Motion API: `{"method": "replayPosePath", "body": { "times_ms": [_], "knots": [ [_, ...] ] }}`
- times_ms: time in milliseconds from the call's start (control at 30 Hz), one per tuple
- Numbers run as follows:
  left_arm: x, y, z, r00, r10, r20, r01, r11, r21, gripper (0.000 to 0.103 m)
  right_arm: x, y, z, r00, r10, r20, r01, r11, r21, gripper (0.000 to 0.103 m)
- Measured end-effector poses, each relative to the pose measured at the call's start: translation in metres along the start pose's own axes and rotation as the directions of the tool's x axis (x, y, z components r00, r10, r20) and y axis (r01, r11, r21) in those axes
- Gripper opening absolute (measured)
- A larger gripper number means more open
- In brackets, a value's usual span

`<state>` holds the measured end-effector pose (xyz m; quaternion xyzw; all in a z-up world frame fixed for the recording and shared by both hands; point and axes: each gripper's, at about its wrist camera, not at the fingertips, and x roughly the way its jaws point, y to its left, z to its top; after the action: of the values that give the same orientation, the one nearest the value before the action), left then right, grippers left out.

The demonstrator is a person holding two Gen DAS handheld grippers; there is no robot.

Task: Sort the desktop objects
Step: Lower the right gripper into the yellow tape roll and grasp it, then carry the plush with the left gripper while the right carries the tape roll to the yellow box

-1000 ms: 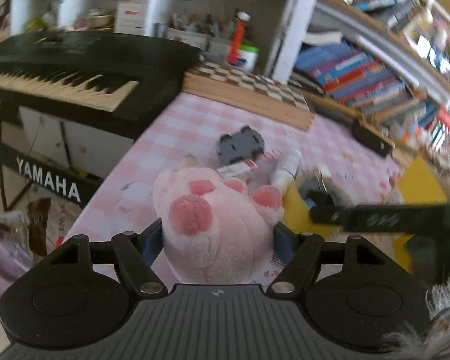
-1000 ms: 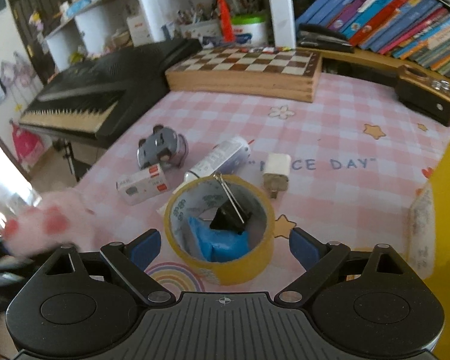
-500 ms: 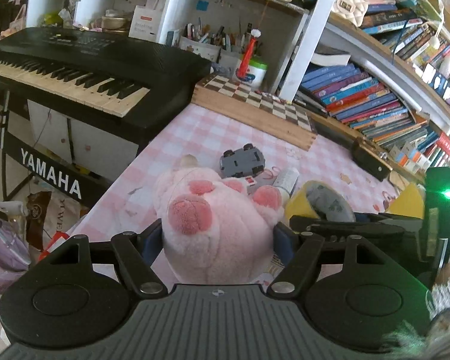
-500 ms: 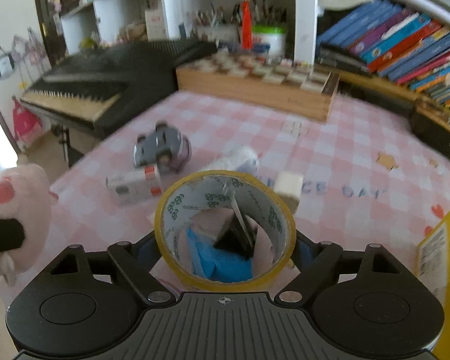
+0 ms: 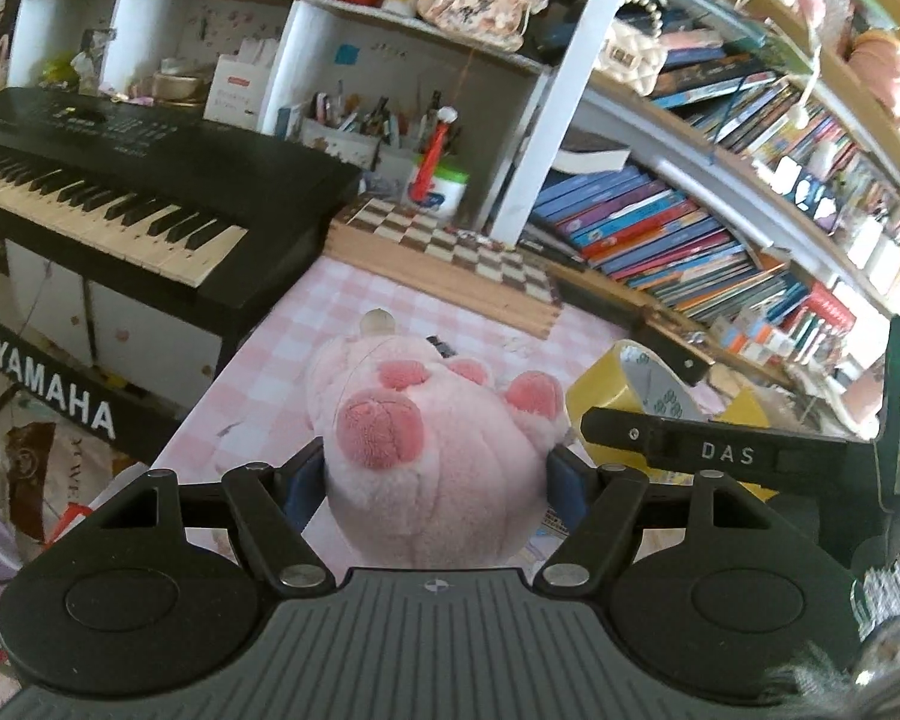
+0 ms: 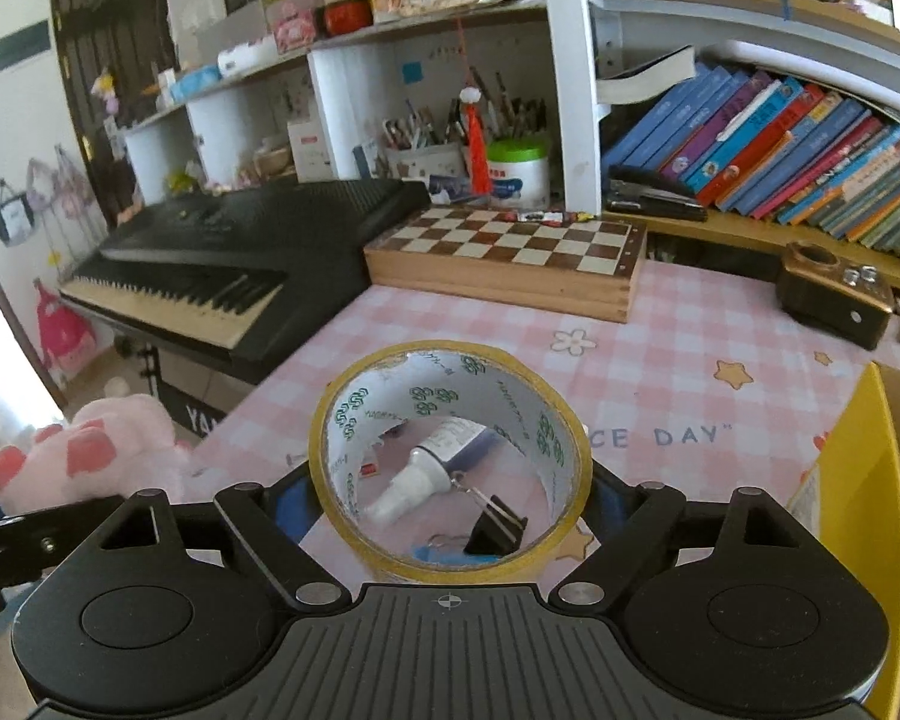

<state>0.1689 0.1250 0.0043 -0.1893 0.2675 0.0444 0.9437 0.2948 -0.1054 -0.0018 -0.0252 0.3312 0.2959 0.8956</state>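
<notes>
While my left tongs (image 5: pixel 435 474) squeeze the pink plush toy (image 5: pixel 432 450), it hides most of the checked table (image 5: pixel 306 324) behind it. Through my right view, the right tongs (image 6: pixel 450 498) clasp the tape roll (image 6: pixel 450 462); a glue tube (image 6: pixel 432 468) and binder clip (image 6: pixel 498 531) show through its hole.

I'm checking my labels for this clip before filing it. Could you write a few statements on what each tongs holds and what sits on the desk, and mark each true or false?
1. The left tongs grip a pink plush toy. True.
2. The right tongs are empty. False: they clamp a yellow tape roll.
3. A wooden chessboard box lies at the back of the pink checked tablecloth. True.
4. The keyboard reads Casio. False: it reads YAMAHA.
5. The black binder clip is clipped onto the plush toy. False: it shows through the roll's hole.
</notes>
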Motion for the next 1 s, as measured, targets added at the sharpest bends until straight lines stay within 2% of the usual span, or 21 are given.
{"method": "replayPosePath", "body": {
  "times_ms": [267,467,1000],
  "knots": [
    [-0.035,-0.003,0.006,0.994,-0.105,0.016,0.104,0.994,0.033,0.071,-0.052,0.005,-0.009,0.999,0.004,0.034,-0.007,0.997,0.072,0.087],
    [-0.051,-0.004,-0.003,0.986,-0.164,-0.015,0.165,0.984,0.064,0.071,-0.082,0.016,-0.033,0.999,-0.026,0.026,0.023,0.994,0.105,0.087],
    [-0.105,0.007,-0.035,0.965,-0.257,-0.061,0.262,0.960,0.100,0.071,-0.136,0.058,-0.089,0.995,-0.096,0.014,0.092,0.979,0.180,0.087]
  ]
}}
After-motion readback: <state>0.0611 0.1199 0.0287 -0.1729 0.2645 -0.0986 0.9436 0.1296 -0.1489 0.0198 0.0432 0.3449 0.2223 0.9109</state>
